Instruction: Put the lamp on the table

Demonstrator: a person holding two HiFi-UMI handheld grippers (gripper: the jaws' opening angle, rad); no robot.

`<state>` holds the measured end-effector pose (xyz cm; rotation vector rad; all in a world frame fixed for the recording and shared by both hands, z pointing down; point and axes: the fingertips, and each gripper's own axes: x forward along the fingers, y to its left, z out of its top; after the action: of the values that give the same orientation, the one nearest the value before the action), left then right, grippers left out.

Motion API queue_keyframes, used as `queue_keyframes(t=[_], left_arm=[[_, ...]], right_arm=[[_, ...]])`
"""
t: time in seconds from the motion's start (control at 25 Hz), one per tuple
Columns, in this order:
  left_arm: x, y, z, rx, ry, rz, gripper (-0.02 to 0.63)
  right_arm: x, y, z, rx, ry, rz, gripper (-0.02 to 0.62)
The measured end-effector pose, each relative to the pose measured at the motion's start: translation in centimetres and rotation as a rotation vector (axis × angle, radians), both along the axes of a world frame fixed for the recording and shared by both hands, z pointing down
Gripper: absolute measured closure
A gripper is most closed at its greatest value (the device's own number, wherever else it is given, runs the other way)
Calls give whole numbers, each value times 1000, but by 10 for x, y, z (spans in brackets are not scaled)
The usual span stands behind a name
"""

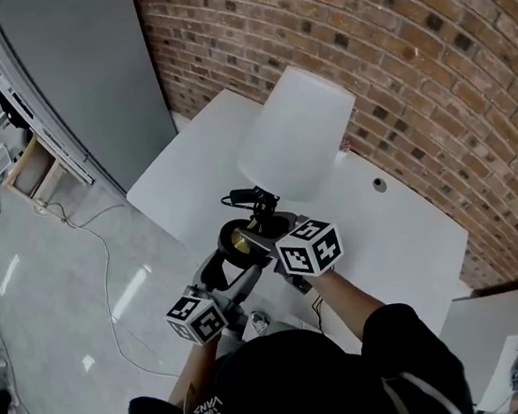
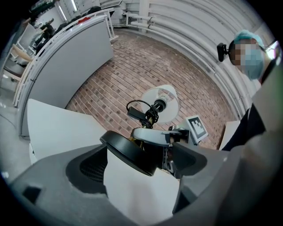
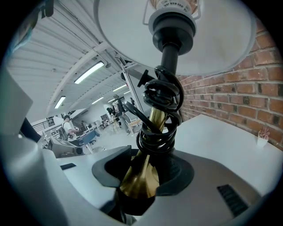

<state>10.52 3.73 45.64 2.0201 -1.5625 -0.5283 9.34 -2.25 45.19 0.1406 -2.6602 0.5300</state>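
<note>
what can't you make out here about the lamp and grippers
- Left gripper hold: in its view the lamp base meets one jaw; contact with the other is unclear.
- Lampshade top: cut off by the right gripper view's upper edge.
- Small pink thing by the wall: too small to name.
- Table near edge: head view, person's head covers it.

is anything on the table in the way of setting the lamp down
Nothing visible does. The table around the lamp is bare where it shows; a small pot sits off to the side by the brick wall.
</note>
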Motion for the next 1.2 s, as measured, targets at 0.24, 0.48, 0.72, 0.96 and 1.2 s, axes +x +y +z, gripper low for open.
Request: queue_keyframes(t=[0.24,0.48,0.72,0.96,1.2], left_arm=[[-26,-22,7,-9,-3,13,155],[-60,-35,13,-22,3,89,160],[-109,-42,11,-28,-23,211,172],[-150,-43,11,-26,-21,321,175],[-183,-37,15,-29,-36,424,176]], right_arm=[[-25,-22,7,-3,7,16,431],[-54,-35,13,-4,16,89,433],[-96,-44,10,-13,11,213,433],[-130,-44,9,-4,18,325,434],[-159,-37,12,5,18,422,434]])
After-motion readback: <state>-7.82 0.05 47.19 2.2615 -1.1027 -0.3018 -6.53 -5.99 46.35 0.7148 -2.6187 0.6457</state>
